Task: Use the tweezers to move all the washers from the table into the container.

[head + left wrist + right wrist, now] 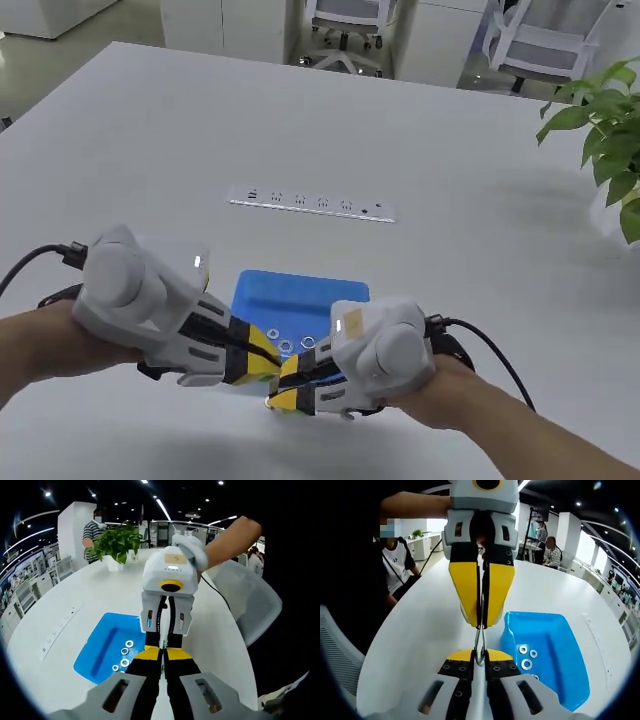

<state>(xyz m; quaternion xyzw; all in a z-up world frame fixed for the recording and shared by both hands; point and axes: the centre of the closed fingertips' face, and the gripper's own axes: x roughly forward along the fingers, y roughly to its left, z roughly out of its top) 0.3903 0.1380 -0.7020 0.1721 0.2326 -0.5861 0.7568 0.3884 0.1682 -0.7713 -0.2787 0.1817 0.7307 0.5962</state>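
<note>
A white tabletop in an open office carries one power strip mid-table and one plant at its right edge. One blue container near the front edge holds four washers. The left gripper and right gripper both clamp one pair of tweezers.

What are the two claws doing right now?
The left claw is closed on the tweezers.
The right claw is closed on the same tweezers, at the other end.

Illumination: bright, even, from ceiling strip lights. Soft shadows on the white bench. Both gripper views: strong fisheye curvature toward edges.
</note>
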